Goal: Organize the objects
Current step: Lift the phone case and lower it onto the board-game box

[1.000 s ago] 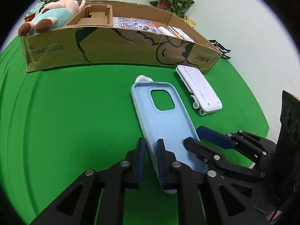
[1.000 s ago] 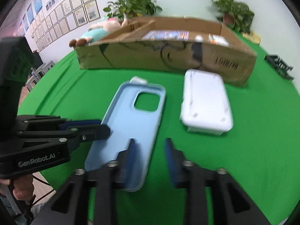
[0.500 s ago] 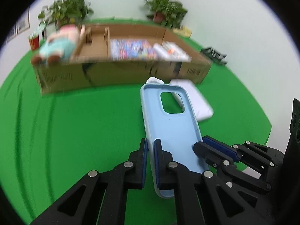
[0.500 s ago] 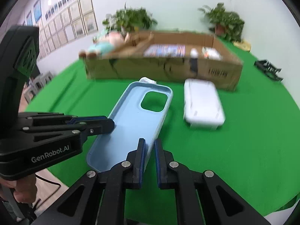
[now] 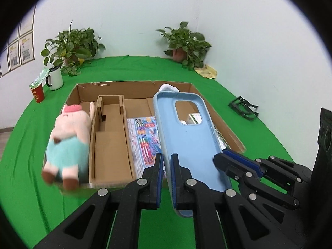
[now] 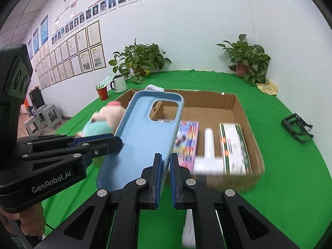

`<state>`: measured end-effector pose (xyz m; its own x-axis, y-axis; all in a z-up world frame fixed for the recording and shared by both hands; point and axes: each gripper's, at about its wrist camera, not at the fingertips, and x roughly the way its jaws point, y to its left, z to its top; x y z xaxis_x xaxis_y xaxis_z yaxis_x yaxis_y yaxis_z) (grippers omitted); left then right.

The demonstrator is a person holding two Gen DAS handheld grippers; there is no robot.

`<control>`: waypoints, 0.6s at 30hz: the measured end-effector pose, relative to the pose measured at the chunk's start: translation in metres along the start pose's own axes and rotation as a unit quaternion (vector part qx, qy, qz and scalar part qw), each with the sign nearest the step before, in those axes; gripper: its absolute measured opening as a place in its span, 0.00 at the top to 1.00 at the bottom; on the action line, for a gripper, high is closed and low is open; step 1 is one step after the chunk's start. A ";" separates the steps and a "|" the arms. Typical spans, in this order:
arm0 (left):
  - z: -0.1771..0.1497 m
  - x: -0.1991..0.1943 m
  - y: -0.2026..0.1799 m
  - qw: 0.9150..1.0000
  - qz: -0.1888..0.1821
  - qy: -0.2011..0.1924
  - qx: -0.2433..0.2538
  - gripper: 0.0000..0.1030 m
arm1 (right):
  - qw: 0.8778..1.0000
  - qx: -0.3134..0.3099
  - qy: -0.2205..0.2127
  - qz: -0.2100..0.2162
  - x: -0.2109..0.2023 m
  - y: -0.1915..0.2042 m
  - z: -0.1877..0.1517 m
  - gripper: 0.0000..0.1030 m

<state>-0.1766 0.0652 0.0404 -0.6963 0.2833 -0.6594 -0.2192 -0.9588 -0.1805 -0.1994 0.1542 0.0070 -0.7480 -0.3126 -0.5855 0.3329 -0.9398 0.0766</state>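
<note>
Both tongs are clamped on the case (image 5: 193,137): the left tongs (image 5: 167,166) pinch its left edge, the right tongs (image 6: 165,166) its right edge. Held aloft over the box (image 6: 242,112), it seems mid-carry. Next, lower it into a free spot. Ahead lie a booklet (image 6: 186,139), tube (image 6: 208,143) and packet (image 6: 234,145); the plush (image 5: 68,141) fills the far-left bay.
</note>
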 end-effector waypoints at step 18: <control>0.018 0.105 0.042 0.992 0.031 0.123 -0.007 0.91 | 0.990 0.038 0.131 0.017 0.170 -0.028 0.021 0.96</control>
<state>-0.2707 0.0544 -0.0233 -0.5197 0.2119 -0.8277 -0.1698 -0.9750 -0.1431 -0.3484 0.1242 -0.0777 -0.5581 -0.3079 -0.7705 0.3047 -0.9398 0.1548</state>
